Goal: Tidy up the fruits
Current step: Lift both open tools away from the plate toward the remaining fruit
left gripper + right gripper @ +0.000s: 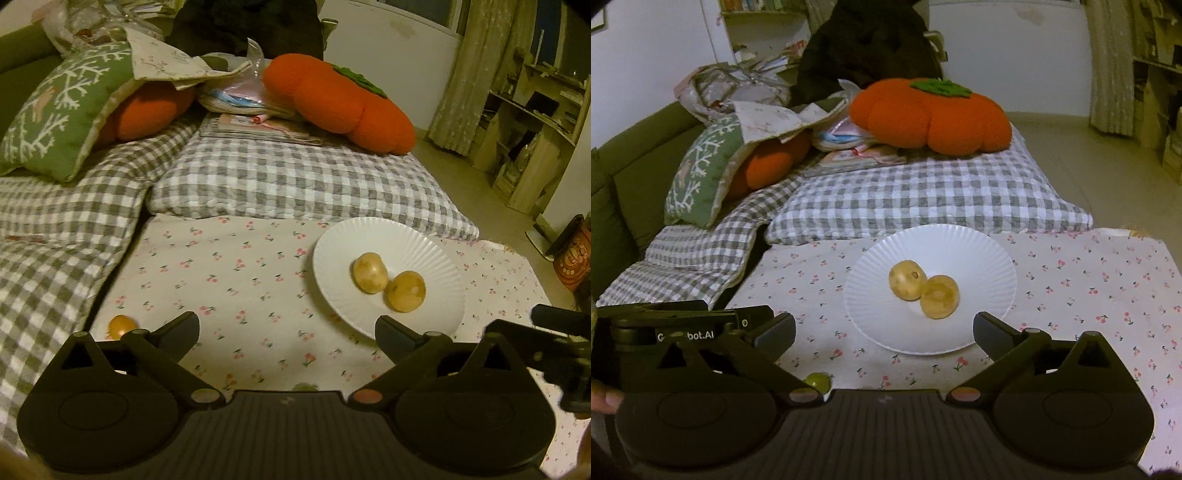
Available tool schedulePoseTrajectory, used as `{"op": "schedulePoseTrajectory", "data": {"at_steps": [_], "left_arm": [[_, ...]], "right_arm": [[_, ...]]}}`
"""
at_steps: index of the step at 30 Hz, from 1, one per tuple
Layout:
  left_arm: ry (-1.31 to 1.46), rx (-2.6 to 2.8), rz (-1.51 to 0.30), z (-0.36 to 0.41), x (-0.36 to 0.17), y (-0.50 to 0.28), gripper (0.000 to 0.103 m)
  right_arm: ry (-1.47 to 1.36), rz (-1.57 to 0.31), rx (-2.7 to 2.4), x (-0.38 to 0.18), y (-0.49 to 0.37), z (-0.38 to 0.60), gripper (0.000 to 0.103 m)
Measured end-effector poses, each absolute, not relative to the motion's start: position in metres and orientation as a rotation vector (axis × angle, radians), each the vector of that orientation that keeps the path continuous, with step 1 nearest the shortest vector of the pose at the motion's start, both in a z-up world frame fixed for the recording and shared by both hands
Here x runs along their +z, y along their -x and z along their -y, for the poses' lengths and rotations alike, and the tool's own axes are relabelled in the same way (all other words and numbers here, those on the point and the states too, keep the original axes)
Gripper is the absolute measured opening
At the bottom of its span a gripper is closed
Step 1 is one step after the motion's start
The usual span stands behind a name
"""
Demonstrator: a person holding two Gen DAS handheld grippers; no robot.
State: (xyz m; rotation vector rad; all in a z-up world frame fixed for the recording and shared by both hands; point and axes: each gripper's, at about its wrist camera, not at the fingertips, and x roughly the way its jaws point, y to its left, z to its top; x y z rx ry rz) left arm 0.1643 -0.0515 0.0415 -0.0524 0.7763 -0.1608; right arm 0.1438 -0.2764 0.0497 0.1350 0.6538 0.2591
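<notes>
Two round yellow-brown fruits (906,279) (940,297) lie touching each other near the middle of a white ribbed plate (879,325) on the cherry-print cloth. A small orange fruit (122,326) lies on the cloth well to the plate's left, and a small green fruit (818,381) sits near, half hidden

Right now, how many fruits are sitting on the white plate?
2. Both yellow fruits lie touching near the middle of the white plate: one to the left, one to the right. Other small fruits lie off it on the cloth.
</notes>
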Motion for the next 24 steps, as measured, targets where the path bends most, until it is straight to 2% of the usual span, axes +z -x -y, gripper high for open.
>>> {"op": "schedulePoseTrajectory", "data": {"at_steps": [6,16,24], "left_arm": [[0.022,-0.111,-0.745,0.044,0.045,-0.146,0.093],[0.029,-0.122,-0.724,0.027,0.046,-0.118,0.093],[0.032,-0.063,-0.718,0.007,0.044,-0.109,0.093]], "right_arm": [[-0.032,-0.591,0.243,0.050,-0.117,0.269,0.103],[-0.022,-0.514,0.269,0.051,-0.084,0.277,0.103],[-0.048,-0.543,0.289,0.045,-0.078,0.280,0.103]]}}
